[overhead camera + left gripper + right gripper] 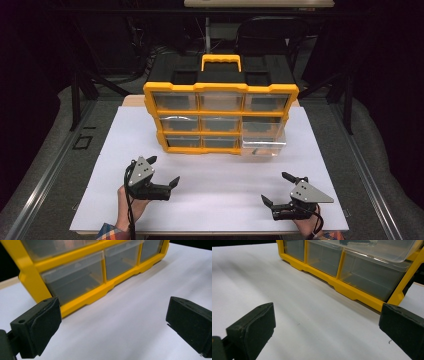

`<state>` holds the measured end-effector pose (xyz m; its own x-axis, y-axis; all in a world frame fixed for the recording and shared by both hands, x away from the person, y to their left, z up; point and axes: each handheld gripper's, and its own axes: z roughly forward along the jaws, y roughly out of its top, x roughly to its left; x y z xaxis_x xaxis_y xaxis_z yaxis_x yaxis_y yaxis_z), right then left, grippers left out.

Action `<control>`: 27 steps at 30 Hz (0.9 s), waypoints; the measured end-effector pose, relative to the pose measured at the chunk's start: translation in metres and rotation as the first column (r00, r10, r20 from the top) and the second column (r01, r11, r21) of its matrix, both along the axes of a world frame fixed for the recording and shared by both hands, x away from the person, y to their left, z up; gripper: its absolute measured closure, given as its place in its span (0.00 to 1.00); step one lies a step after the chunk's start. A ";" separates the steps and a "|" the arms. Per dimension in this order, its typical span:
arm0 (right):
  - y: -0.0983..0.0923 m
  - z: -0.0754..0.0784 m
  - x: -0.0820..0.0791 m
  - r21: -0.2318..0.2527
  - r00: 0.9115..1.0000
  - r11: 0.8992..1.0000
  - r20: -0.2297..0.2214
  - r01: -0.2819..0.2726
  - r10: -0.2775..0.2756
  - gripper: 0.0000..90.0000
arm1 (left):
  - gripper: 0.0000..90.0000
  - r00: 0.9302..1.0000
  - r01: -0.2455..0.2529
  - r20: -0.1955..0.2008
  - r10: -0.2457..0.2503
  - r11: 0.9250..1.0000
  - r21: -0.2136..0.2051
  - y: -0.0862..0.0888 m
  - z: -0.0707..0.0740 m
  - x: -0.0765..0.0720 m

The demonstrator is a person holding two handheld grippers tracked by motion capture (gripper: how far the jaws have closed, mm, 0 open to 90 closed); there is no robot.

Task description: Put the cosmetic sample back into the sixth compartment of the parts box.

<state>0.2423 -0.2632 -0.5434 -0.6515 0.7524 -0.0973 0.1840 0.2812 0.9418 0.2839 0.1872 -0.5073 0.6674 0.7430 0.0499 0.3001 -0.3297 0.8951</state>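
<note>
A yellow organizer (220,87) with a black top, a yellow handle and three rows of clear drawers stands upright at the back of the white board (210,200). Its middle-right drawer (263,142) is pulled out toward me, with a small dark item lying inside; this drawer (372,247) hangs over the bottom row. My left gripper (164,170) hovers open in front of the organizer's lower-left corner (37,290), holding nothing. My right gripper (275,187) is open and empty at the front right, short of the bottom-right drawer (367,277). Both sets of jaws stand wide apart.
The white board lies on a grey table with metal rails along its left side (45,175) and right side (370,175). Behind the organizer are a black chair (265,30) and dark stands. Bare white board (220,175) lies between the two grippers.
</note>
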 end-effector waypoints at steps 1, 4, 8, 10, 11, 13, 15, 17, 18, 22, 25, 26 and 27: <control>0.000 0.000 0.000 0.001 1.000 1.000 -0.001 0.001 -0.001 0.00 | 0.00 1.000 -0.002 0.001 0.002 1.000 -0.001 0.002 -0.002 -0.001; 0.000 0.000 0.000 0.000 1.000 1.000 -0.001 0.001 -0.001 0.00 | 0.00 1.000 -0.017 -0.005 0.017 1.000 -0.007 0.006 -0.008 -0.003; 0.000 0.000 0.000 -0.001 1.000 1.000 0.001 0.000 0.000 0.00 | 0.00 1.000 -0.026 -0.003 0.026 1.000 -0.013 0.010 -0.015 -0.006; 0.000 0.000 0.000 -0.001 1.000 1.000 0.001 0.000 0.000 0.00 | 0.00 1.000 -0.027 0.000 0.027 1.000 -0.011 0.011 -0.017 -0.009; 0.000 0.000 0.000 -0.003 1.000 1.000 0.003 -0.002 0.002 0.00 | 0.00 1.000 -0.028 0.002 0.028 1.000 -0.014 0.012 -0.019 -0.010; 0.000 0.000 0.000 -0.004 1.000 1.000 0.002 -0.003 0.003 0.00 | 0.00 0.999 -0.035 0.006 0.035 0.999 -0.017 0.014 -0.023 -0.013; 0.000 0.000 0.000 -0.001 1.000 1.000 0.002 -0.001 0.001 0.00 | 0.00 0.999 -0.043 0.001 0.043 0.999 -0.026 0.016 -0.027 -0.015; 0.000 0.000 0.000 -0.005 1.000 1.000 0.002 -0.004 0.004 0.00 | 0.00 0.999 -0.052 -0.012 0.052 0.998 -0.033 0.018 -0.032 -0.018; 0.000 0.000 0.000 -0.003 1.000 1.000 0.003 -0.003 0.003 0.00 | 0.00 0.998 -0.054 -0.021 0.054 0.998 -0.031 0.019 -0.035 -0.020; 0.001 0.001 -0.001 -0.006 1.000 1.000 0.004 -0.007 0.007 0.00 | 0.00 0.997 -0.058 -0.048 0.057 0.998 -0.024 0.022 -0.043 -0.025; 0.001 0.001 -0.001 -0.004 1.000 1.000 0.005 -0.007 0.007 0.00 | 0.00 0.997 -0.066 -0.042 0.065 0.998 -0.021 0.023 -0.043 -0.026; 0.001 0.001 -0.001 -0.003 1.000 1.000 0.006 -0.008 0.008 0.00 | 0.00 0.997 -0.067 -0.037 0.067 0.998 -0.020 0.023 -0.043 -0.026; 0.001 0.001 -0.001 -0.003 1.000 1.000 0.010 -0.009 0.009 0.00 | 0.00 0.997 -0.067 -0.036 0.066 0.998 -0.019 0.023 -0.042 -0.025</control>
